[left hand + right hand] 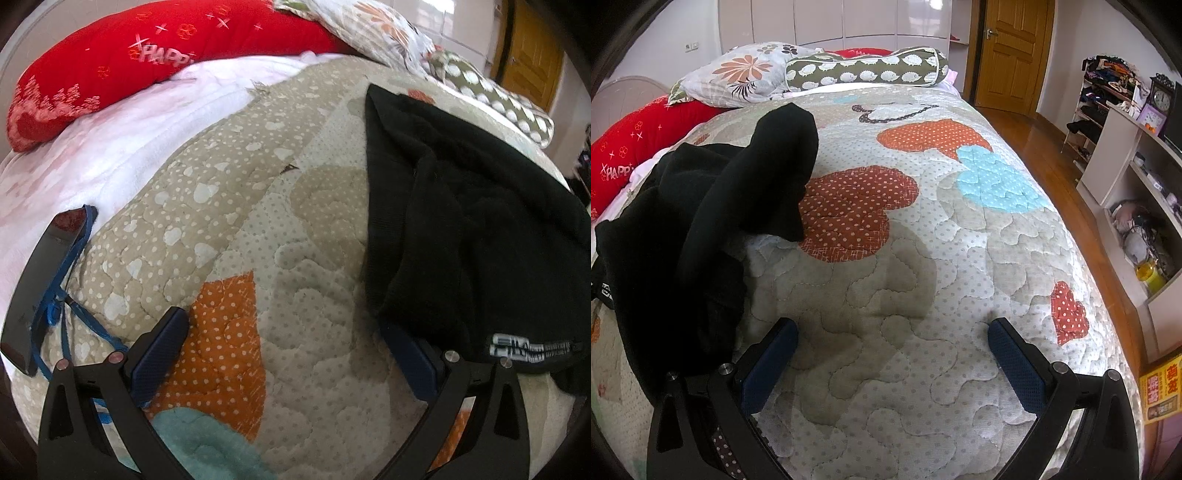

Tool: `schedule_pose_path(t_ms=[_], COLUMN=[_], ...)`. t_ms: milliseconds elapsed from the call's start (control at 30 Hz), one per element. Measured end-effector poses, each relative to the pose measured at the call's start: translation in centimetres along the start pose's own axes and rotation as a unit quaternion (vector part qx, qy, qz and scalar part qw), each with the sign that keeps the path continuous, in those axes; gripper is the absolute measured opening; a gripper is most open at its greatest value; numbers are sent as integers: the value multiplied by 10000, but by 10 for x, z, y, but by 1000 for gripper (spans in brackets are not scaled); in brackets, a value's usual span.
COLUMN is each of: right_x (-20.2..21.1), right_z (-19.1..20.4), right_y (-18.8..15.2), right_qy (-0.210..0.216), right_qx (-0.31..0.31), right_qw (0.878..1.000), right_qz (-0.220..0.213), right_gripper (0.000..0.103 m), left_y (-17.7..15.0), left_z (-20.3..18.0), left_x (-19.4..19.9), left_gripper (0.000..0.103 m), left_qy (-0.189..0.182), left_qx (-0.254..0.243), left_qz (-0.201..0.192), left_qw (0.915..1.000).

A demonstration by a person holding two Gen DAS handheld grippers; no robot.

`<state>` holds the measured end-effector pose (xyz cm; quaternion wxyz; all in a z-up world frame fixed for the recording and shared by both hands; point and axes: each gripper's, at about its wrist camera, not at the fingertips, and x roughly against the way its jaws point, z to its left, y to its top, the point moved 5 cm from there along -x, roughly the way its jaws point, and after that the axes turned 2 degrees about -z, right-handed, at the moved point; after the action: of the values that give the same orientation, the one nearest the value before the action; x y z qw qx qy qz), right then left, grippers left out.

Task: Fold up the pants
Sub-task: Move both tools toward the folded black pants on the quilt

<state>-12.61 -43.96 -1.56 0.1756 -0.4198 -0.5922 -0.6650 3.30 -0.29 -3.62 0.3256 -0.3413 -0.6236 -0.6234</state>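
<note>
Black pants (461, 221) lie crumpled in a loose heap on the quilt (295, 258), unfolded, one leg end reaching toward the far pillows; white logo print shows on the near edge of the fabric. In the left wrist view the pants sit on the right side, near edge draped over the right finger of the left gripper (291, 347); jaws spread wide, nothing between them, just quilt. In the right wrist view the same pants (713, 206) lie at left, bunched, near part just beside the left finger of the right gripper (892, 358); this claw also gapes wide and holds nothing, hovering over bare patchwork. Quilt is beige with polka dots, orange, red and light-blue patches. Red pillow (129, 62) at far left, floral pillow (738, 74) and green bolster (866, 70) at the far end. Dark phone-like slab (40, 288) with blue cord (64, 295) at left edge. Wooden door (1012, 51) far right, shelves (1126, 177) along right wall, clock (1161, 98) on top.
</note>
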Motion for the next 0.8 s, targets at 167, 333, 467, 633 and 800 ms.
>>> schedule_pose_path(t_ms=[167, 333, 467, 633, 800], right_x=[0, 18, 51, 70, 80], right_z=[-1, 3, 6, 26, 41], right_y=[3, 11, 18, 24, 27], right_qy=[-86, -162, 10, 314, 370], right_qx=[74, -59, -327, -170, 30], right_qw=[9999, 9997, 9984, 9985, 9980], right_qz=[1, -145, -468, -415, -517], right_gripper=[103, 103, 103, 103, 103], left_y=[-1, 0, 3, 2, 0], left_z=[-5, -28, -51, -76, -91], left_x=[24, 70, 87, 103, 113], left_gripper=[103, 103, 103, 103, 103], left_qy=[-88, -195, -319, -562, -694], left_qx=[170, -181, -394, -545, -617], left_qz=[-361, -843, -1051, -1204, -1181], left_qw=[9992, 9961, 9932, 9896, 9887])
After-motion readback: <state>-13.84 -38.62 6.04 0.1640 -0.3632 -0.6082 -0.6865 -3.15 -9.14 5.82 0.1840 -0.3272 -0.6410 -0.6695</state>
